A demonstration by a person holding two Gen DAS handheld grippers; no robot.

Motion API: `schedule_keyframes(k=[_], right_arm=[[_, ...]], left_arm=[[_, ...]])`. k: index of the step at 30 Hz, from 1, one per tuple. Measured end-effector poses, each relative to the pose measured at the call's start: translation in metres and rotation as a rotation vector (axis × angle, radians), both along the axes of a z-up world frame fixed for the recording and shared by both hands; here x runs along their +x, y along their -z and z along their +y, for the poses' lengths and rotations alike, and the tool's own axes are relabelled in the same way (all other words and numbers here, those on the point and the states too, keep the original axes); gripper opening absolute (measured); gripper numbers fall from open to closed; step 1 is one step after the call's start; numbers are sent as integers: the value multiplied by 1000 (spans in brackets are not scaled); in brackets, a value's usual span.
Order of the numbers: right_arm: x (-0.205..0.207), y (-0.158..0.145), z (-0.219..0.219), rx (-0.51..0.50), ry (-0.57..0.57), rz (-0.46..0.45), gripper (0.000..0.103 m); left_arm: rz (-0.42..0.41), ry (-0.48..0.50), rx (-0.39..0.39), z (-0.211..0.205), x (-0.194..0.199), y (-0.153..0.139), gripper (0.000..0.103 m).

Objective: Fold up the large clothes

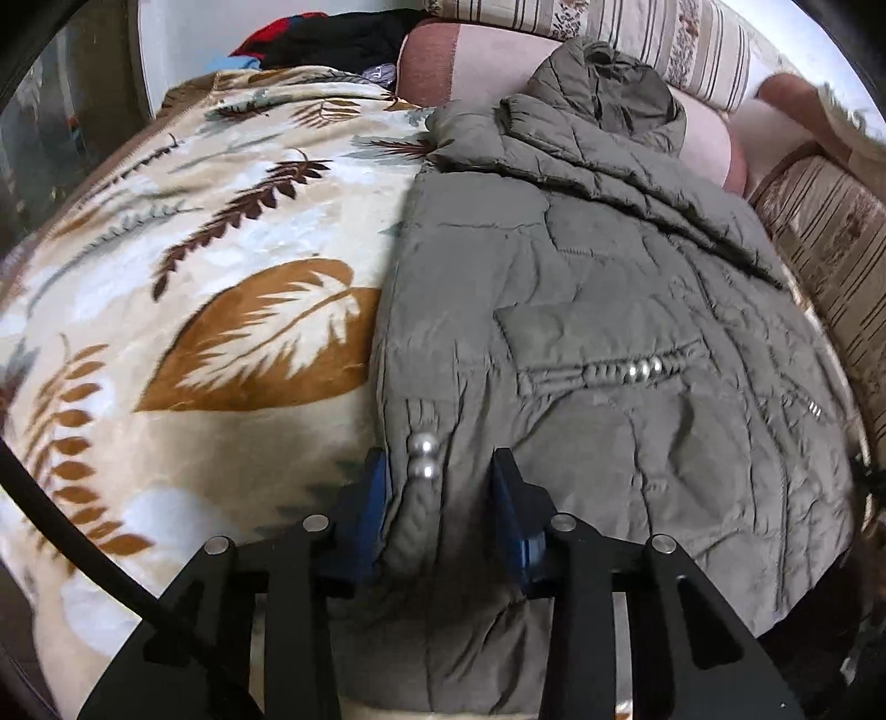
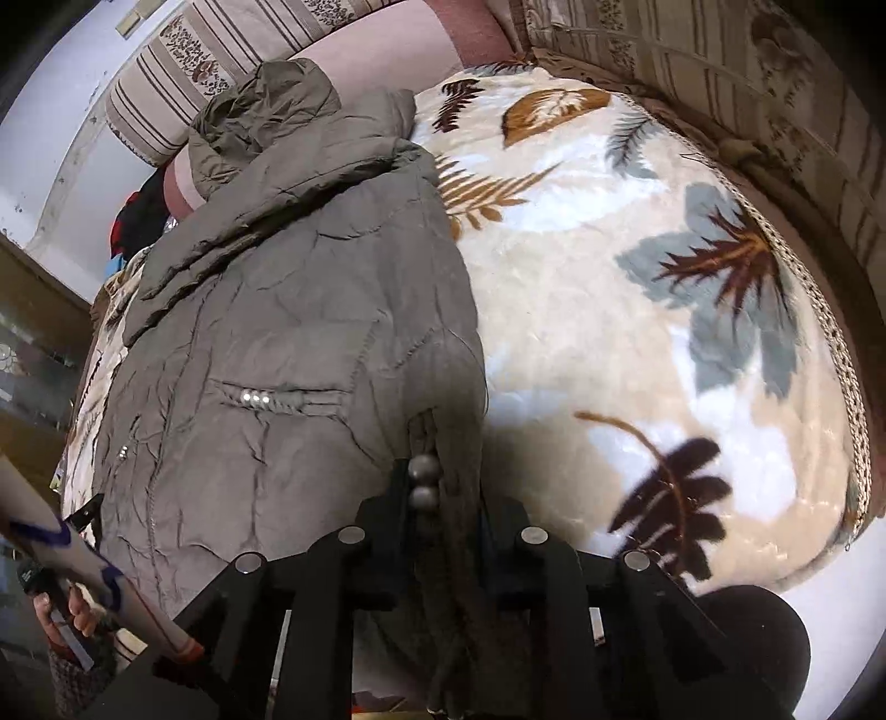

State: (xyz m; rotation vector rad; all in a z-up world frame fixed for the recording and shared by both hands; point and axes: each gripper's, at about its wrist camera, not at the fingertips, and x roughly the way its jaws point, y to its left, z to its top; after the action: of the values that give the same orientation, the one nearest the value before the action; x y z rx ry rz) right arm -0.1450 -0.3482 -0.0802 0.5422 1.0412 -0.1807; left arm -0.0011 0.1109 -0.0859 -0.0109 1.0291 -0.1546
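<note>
Jacket (image 1: 581,310), olive quilted and hooded, lies front-up on the leaf-print blanket (image 1: 183,310) that covers the bed, long axis running straight away from both cameras: hem nearest the jaws, hood (image 1: 603,88) farthest, resting against the pink bolster (image 1: 470,61). Left gripper (image 1: 437,487) sits at the hem's left corner, jaws half open and straddling the side edge where two metal snaps (image 1: 422,457) are set; fabric lies between the fingers, but a gap shows either side, so no firm pinch is confirmed. Right gripper (image 2: 443,498) sits at the opposite hem corner, astride a matching strip with its own two snaps (image 2: 423,482); jaws are set narrower around the bunched strip, though shadow there prevents telling whether they actually clamp it. Judgement: each hand is equally near its own corner, so the coming move turns on carrying the hem forward along the long axis toward the hood. Sleeves are not clearly separable from the body in either view. Hem edge itself is cut off beneath both gripper bodies. Striped sofa cushions (image 1: 692,39) border the far side; dark clothes (image 1: 343,39) are piled beyond the blanket. In the right wrist view, the person's other hand (image 2: 58,612) shows at lower left, partly cropped.
</note>
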Motion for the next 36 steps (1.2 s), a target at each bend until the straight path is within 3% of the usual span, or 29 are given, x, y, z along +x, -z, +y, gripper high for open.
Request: schedule_keyframes(k=[2,8,10,13,16,19,23,27,36], right_arm=[[-4,-6,-4,-9,32,-7,32],[-26,-53,-7,-79,74,-92,46],[-24,-76,-3,-91,55,-139,52],[-1,-110,12,-100,-9,-195,63],[30,-135,31,-105,-73,-232,66],[65,-154,53,-107,-116,-247,69],[115,-159,88,-117,-180,-236,71],[163,-144,119,-154,-236,-174,71],[282,-119,146,-251,-247,-48,71]], left_arm=[[-25,12,37,1,-8,-10,37],[-108,13,40,10,-20,-60,43],[-143,10,15,10,-17,-85,58],[-212,11,8,1,-6,-125,76],[-268,5,31,-11,14,-158,83],[-298,24,28,-24,35,-168,84],[-296,-3,31,-36,64,-148,84],[-269,-35,13,-42,95,-111,84],[-204,-101,2,-28,148,-39,84]])
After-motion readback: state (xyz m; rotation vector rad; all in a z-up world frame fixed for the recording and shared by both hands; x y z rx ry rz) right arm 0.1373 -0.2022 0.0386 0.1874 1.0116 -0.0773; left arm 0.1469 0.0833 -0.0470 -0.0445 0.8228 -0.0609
